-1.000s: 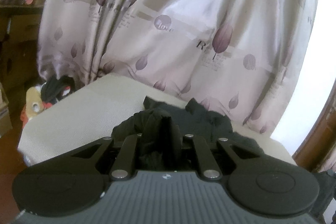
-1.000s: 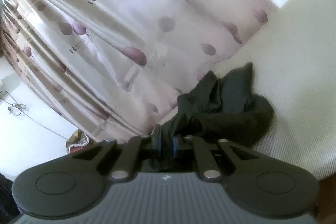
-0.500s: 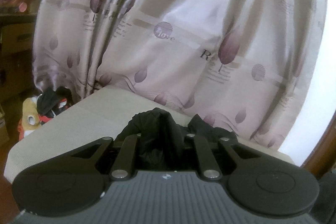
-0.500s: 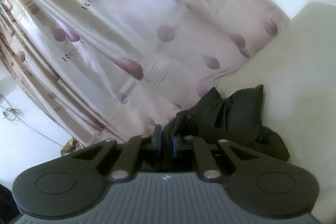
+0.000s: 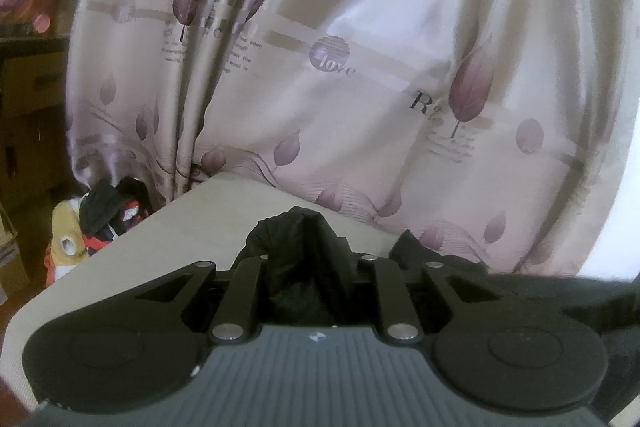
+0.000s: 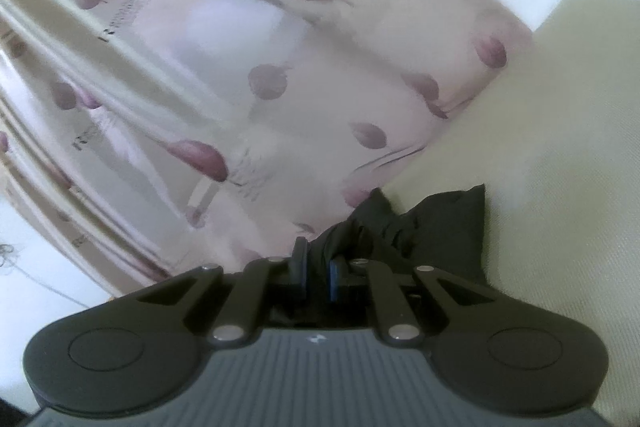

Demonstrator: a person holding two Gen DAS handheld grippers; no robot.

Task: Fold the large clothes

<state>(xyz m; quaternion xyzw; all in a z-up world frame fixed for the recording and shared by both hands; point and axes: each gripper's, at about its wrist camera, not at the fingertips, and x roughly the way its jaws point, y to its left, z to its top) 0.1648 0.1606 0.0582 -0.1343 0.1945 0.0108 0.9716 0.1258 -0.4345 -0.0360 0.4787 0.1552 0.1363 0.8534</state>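
since a second ago both grippers have risen and the black garment [image 5: 308, 259] has come up with them, so less of it lies on the surface and the curtain [image 5: 360, 67] fills more of each view.

the left gripper [image 5: 310, 267] has its jaws set fairly wide with a thick bunch of the garment packed between them; its fingertips are hidden by the cloth. the right gripper [image 6: 316, 267] has its jaws narrow, pinching a thinner fold.

no fold is made yet, i judge: the garment is bunched and hanging, still to be spread flat.

to the left, the surface [image 5: 160, 251] ends at an edge beside a pile of clothes [image 5: 100, 215] on the floor. the far edge touches the curtain, leaving little room behind. the right view shows bare surface to the right, the best room for laying out.
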